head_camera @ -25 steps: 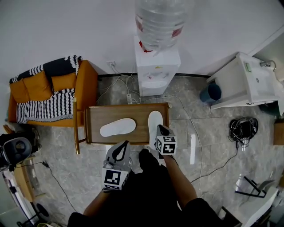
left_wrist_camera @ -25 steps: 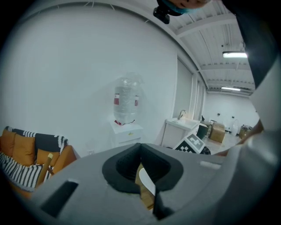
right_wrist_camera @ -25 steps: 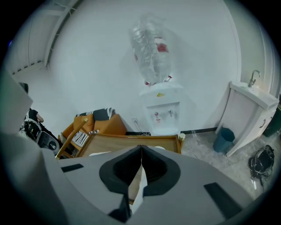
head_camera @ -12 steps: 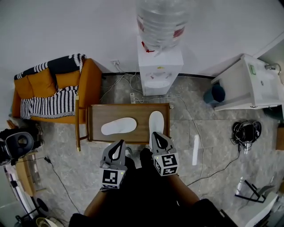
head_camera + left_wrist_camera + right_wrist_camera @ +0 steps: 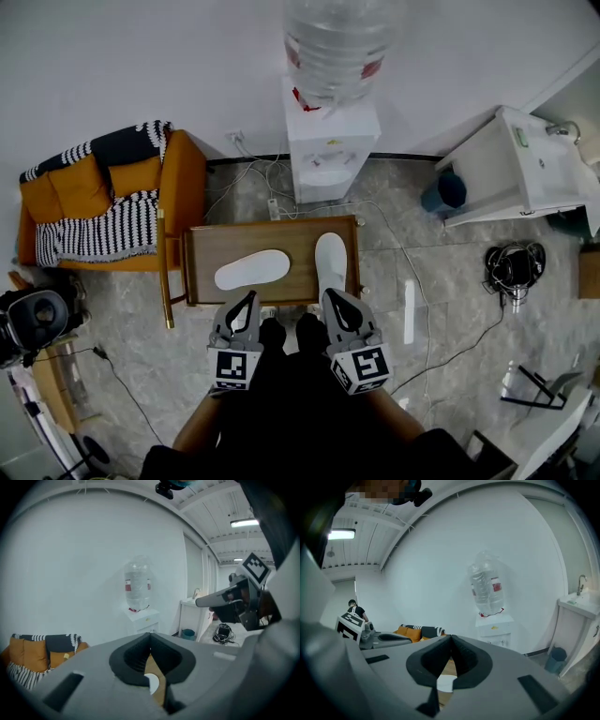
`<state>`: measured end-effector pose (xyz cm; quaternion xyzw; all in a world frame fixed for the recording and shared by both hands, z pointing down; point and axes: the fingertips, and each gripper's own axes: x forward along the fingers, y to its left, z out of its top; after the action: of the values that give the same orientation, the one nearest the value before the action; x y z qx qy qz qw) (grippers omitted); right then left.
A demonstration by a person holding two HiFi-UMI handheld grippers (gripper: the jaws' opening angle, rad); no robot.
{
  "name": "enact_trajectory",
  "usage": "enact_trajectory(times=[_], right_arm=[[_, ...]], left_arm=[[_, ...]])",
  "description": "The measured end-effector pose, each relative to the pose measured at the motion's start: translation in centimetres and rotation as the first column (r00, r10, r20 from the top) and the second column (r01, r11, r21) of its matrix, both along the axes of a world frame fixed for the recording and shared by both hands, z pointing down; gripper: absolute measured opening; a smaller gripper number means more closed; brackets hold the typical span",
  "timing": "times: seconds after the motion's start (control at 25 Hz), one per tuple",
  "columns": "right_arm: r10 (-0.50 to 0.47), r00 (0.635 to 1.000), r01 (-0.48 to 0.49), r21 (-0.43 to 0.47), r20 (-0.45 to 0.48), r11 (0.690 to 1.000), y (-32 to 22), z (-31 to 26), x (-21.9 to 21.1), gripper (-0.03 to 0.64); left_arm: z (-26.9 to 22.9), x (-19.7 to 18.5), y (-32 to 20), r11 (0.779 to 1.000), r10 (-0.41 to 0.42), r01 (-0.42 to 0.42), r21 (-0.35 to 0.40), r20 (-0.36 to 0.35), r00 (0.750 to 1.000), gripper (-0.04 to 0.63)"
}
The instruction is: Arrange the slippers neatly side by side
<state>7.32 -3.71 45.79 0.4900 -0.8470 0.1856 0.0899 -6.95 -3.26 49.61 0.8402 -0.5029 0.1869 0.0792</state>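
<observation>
Two white slippers lie on a low wooden table. The left slipper lies crosswise; the right slipper lies lengthwise, toe away from me. Both grippers hang side by side over the table's near edge, above the slippers and touching neither. My left gripper is shut and empty, and so is my right gripper. In the left gripper view, a bit of white slipper shows below the closed jaws. The right gripper view shows white slipper and table wood under its closed jaws.
A water dispenser stands against the wall behind the table. An orange armchair with a striped blanket is at the left, a white sink cabinet and a blue bin at the right. Cables run over the floor.
My right gripper has come off the near end of the right slipper, rising and drawing back toward me. The left gripper shifted slightly toward the table. Both slippers lie as before.
</observation>
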Motion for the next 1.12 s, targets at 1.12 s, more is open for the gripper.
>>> enact_trajectory(times=[1.12], right_arm=[[0.120,0.993,-0.120,-0.062,-0.009,0.991,-0.7,0.5,-4.0,0.012]], left_arm=[[23.9,-3.4,-0.8,0.828,0.460,-0.296,-0.476,0.277,0.844,0.117]])
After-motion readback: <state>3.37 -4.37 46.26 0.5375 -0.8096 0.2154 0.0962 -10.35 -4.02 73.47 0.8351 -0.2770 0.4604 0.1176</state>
